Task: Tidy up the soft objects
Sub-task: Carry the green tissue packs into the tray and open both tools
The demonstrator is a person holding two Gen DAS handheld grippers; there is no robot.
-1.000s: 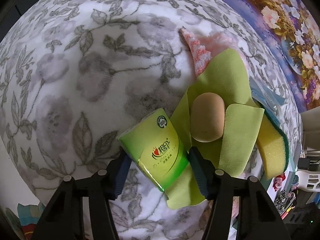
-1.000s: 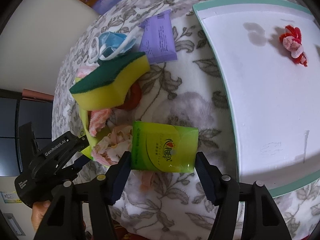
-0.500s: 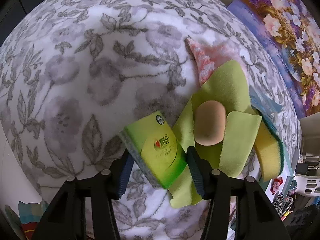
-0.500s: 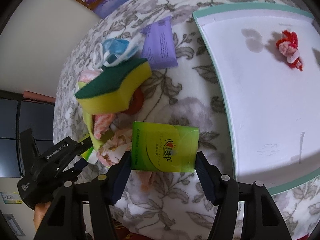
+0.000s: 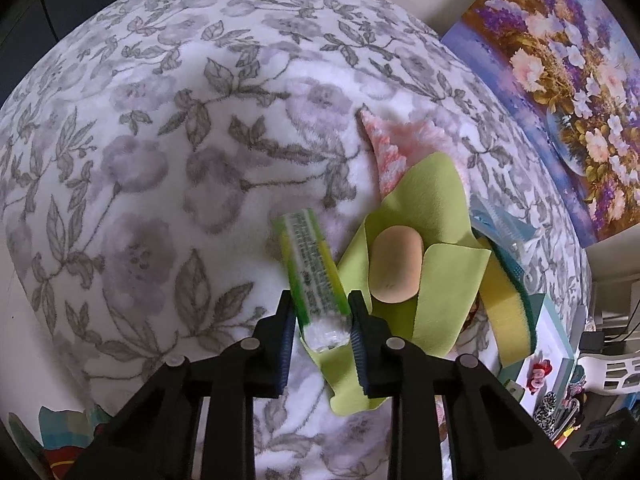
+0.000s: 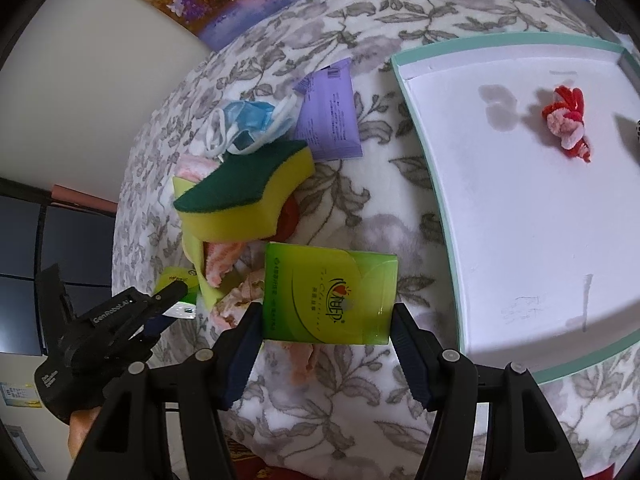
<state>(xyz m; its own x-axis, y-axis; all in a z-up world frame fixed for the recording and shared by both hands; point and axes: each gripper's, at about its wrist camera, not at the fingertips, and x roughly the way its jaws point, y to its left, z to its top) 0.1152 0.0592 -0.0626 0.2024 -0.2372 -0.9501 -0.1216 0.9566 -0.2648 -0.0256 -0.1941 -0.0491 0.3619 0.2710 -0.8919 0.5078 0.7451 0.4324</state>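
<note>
My left gripper (image 5: 322, 330) is closing its jaws on a green tissue pack (image 5: 314, 276), which is turned edge-on between the pads above the floral blanket (image 5: 140, 160). Just beside it lie a green cloth (image 5: 436, 280) carrying a tan puff (image 5: 396, 264), and a yellow sponge (image 5: 506, 320). My right gripper (image 6: 326, 344) holds a second green tissue pack (image 6: 330, 294) flat across its width, near the white tray (image 6: 424, 152) containing a red-and-pink toy (image 6: 568, 120).
</note>
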